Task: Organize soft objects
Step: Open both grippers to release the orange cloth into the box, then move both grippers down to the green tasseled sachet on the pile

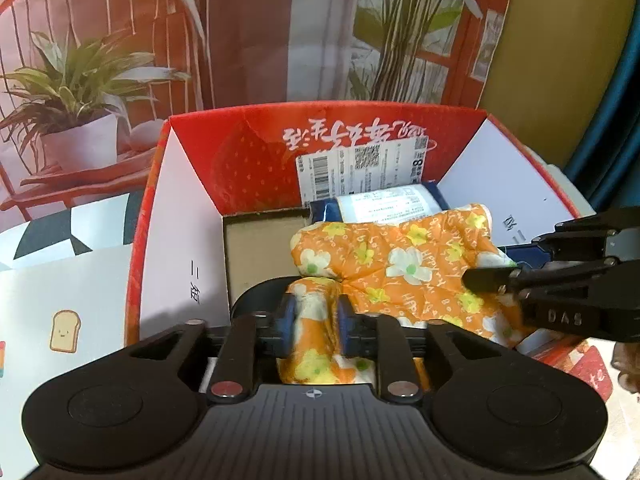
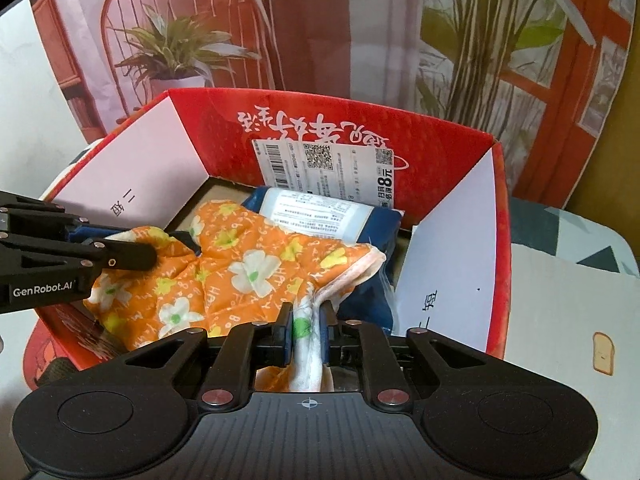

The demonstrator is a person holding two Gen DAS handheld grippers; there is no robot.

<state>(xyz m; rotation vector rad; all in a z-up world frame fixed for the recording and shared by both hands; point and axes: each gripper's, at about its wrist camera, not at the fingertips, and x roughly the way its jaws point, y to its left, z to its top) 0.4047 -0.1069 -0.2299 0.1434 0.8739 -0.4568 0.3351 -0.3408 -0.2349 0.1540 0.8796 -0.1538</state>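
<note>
1. Nearest the left wrist camera, the left gripper [image 1: 314,322] has a bunched fold of the orange cloth [image 1: 400,264] between its blue pads [image 1: 286,328]; the pads stand a little apart and barely touch the fold, so the grip looks slack rather than clenched.
2. Nearest the right wrist camera, the right gripper [image 2: 307,330] has the cloth's pale hemmed edge [image 2: 308,344] between its pads [image 2: 285,332]; the gap is narrow and the pads lie against the fabric, lightly pinching it.
3. Orange with white and yellow flowers, the cloth [image 2: 248,268] lies inside the red box [image 1: 256,160], spread over the box's near half and reaching up to both grippers at its near wall.
4. Behind the cloth, toward the far wall, a blue packet [image 2: 384,232] with a white label lies partly under the cloth.
5. Against the far wall stands a white printed slip [image 2: 324,168] with barcodes.
6. White flaps [image 1: 180,248] line the box's left and right walls [image 2: 448,256].
7. Bare brown floor [image 1: 256,252] shows in the far left corner of the box.
</note>
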